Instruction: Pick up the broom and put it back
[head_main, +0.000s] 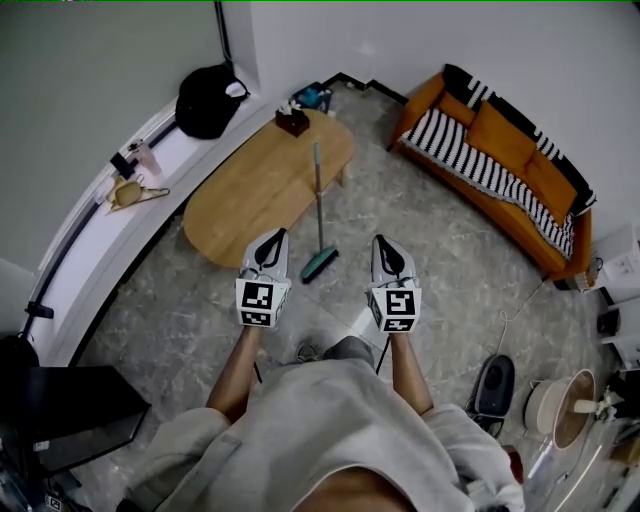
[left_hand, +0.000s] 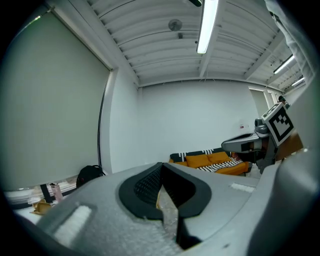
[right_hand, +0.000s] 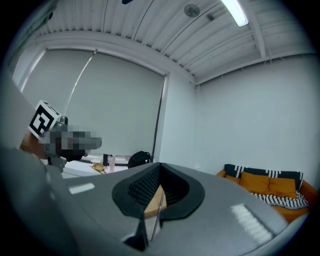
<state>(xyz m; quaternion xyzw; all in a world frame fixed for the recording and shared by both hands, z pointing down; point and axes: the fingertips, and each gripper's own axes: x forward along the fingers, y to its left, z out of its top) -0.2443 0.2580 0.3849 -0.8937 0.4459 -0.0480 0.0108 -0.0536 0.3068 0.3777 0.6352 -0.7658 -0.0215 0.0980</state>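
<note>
Left hand-held gripper (head_main: 278, 237) and right hand-held gripper (head_main: 381, 241) both clenched, empty; broom (head_main: 319, 215) leans against wooden surface (head_main: 250, 190) ahead.

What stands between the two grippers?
In the head view, a teal-headed broom with a grey stick, leaning on the oval wooden table; otherwise bare grey floor.

Oval wooden table (head_main: 260, 190), orange striped sofa (head_main: 500, 135), marbled grey floor (head_main: 450, 260)

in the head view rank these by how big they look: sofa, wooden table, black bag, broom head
1. sofa and wooden table: about alike, too close to rank
2. black bag
3. broom head, smallest
</note>
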